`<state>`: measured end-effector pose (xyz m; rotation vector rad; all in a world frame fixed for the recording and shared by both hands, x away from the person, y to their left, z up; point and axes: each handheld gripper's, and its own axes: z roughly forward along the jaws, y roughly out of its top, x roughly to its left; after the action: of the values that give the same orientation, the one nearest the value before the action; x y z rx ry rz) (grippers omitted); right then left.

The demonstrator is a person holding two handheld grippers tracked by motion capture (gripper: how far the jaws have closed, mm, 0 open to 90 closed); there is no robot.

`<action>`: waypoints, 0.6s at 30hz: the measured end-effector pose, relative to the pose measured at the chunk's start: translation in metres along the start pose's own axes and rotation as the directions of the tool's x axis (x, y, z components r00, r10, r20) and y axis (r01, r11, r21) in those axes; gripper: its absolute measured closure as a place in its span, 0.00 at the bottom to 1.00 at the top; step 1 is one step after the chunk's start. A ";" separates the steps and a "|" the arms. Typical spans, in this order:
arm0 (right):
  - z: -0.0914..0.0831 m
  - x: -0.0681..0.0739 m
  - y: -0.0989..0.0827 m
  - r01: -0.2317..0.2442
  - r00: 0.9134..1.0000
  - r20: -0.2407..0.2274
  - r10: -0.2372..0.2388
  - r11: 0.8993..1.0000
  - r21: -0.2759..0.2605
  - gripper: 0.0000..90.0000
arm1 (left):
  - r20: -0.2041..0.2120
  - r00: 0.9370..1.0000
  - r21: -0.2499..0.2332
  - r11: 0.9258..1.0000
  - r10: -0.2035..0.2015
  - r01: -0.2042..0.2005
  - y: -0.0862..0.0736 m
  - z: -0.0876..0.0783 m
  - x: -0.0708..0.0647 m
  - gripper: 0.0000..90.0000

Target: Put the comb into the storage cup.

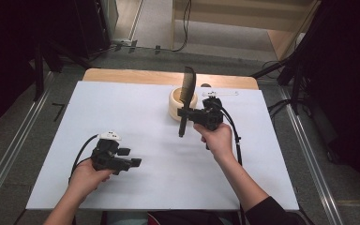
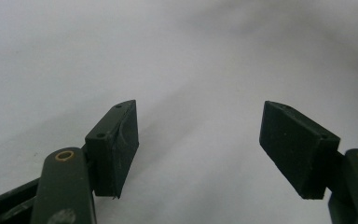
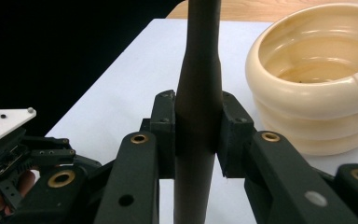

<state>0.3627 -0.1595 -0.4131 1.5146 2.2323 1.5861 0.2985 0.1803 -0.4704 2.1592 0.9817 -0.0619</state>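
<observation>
A black comb (image 1: 186, 96) is held upright in the right gripper (image 1: 183, 112), whose two jaws are clamped on the comb's handle from either side; in the right gripper view the dark handle (image 3: 198, 112) is seen pinched between the pads, running straight up and down through the grip. In the high view the comb's toothed upper part is seen in front of a cream ribbed bowl (image 1: 174, 105), which stands on the white table sheet (image 1: 136, 117) near its far edge, and the handle's lower end hangs below the jaws, clear of the sheet. In the right gripper view the bowl (image 3: 317, 70) is seen just beside the gripper, apart from the comb, with its inside bare. The right hand (image 1: 216, 139) is wrapped around the gripper's body from below. The left gripper (image 1: 136, 162) is held low over the near left part of the sheet, well apart from the comb and bowl; its jaws are spread wide, and in the left gripper view the pads (image 2: 121, 140) are seen with nothing but white surface between them. The left hand (image 1: 88, 177) is closed around its grip.
</observation>
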 end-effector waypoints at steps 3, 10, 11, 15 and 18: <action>-0.002 -0.002 0.002 0.001 1.000 0.008 -0.001 1.000 -0.007 0.78 | -0.003 1.000 0.001 1.000 -0.006 0.006 -0.001 -0.001 0.000 0.32; 0.001 -0.006 0.009 -0.003 1.000 0.013 0.003 1.000 -0.017 0.78 | -0.006 1.000 0.001 1.000 -0.008 0.008 -0.003 -0.003 0.002 0.32; 0.001 -0.006 0.010 0.000 1.000 0.013 0.000 1.000 -0.017 0.78 | -0.006 1.000 -0.001 1.000 -0.009 0.009 -0.003 -0.003 0.002 0.32; 0.002 -0.006 0.015 0.005 1.000 0.017 -0.005 1.000 -0.022 0.78 | -0.007 1.000 -0.004 1.000 -0.016 0.016 -0.003 -0.004 0.003 0.32; 0.004 -0.009 0.019 -0.007 1.000 0.011 0.007 1.000 -0.022 0.78 | -0.006 1.000 -0.006 1.000 -0.017 0.017 -0.003 -0.004 0.003 0.32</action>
<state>0.3829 -0.1630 -0.4055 1.5234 2.1989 1.5942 0.2975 0.1866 -0.4705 2.1467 1.0026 -0.0604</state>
